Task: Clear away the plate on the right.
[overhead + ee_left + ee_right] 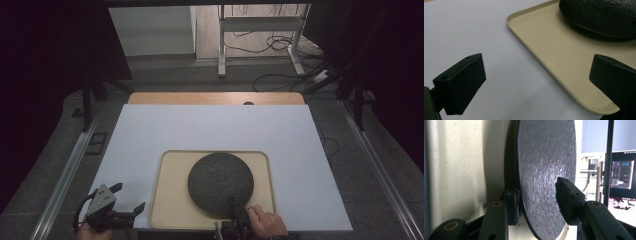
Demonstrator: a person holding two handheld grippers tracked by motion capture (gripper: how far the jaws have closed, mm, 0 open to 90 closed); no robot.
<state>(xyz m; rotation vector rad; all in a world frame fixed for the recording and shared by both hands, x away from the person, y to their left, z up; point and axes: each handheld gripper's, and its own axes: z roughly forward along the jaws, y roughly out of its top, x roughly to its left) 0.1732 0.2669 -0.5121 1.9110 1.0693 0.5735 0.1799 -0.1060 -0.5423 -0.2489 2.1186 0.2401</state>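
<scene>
A dark, rough-textured round plate [221, 182] lies on a beige tray [172, 200] near the table's front edge. My right gripper [236, 209] is at the plate's near rim, held by a hand [265, 220]. In the right gripper view one jaw sits under the plate [544, 170] and the other on its top face, so the gripper [537, 200] is shut on the rim. My left gripper [127, 197] stands open on the white sheet just left of the tray's front left corner. In its own view the left gripper [536, 80] straddles the tray's edge [536, 53] with nothing between its jaws.
A white sheet [210, 127] covers most of the wooden table [215, 98]. Beyond the table's far edge are a desk frame [260, 30] and cables on the floor. A monitor [622, 172] shows far off in the right gripper view.
</scene>
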